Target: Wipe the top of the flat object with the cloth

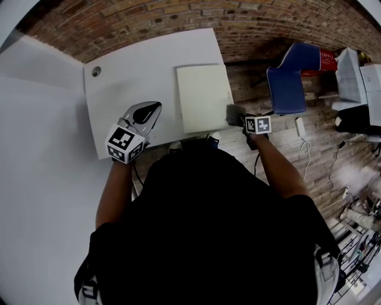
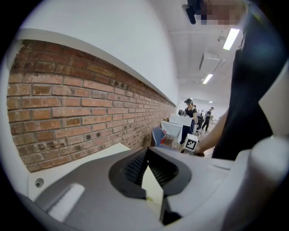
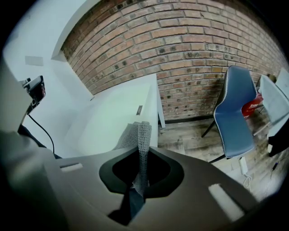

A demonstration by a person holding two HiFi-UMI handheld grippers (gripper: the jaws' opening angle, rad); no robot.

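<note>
1. Gripping the grey cloth (image 3: 143, 135), the right gripper (image 3: 141, 168) has its jaws pressed onto the fabric. The cloth stands up as a narrow fold out of the jaws.
2. The flat object (image 1: 202, 98) is a pale cream board lying flat on the white table (image 1: 131, 77), toward the table's 3 o'clock side. Its long edges run from 12 to 6 o'clock.
3. In the head view the right gripper and cloth sit at the board's 4 o'clock corner, right at its edge. No view shows whether the cloth touches the board.
4. The left gripper (image 1: 150, 112) is at the board's 8 o'clock, over bare tabletop and apart from the board. Its jaws are drawn together at the tips with nothing held between them.
5. A blue chair (image 1: 294, 74) stands at the board's 2 o'clock on the wooden floor (image 1: 315, 167). A brick wall (image 1: 178, 18) runs along the 12 o'clock side.
</note>
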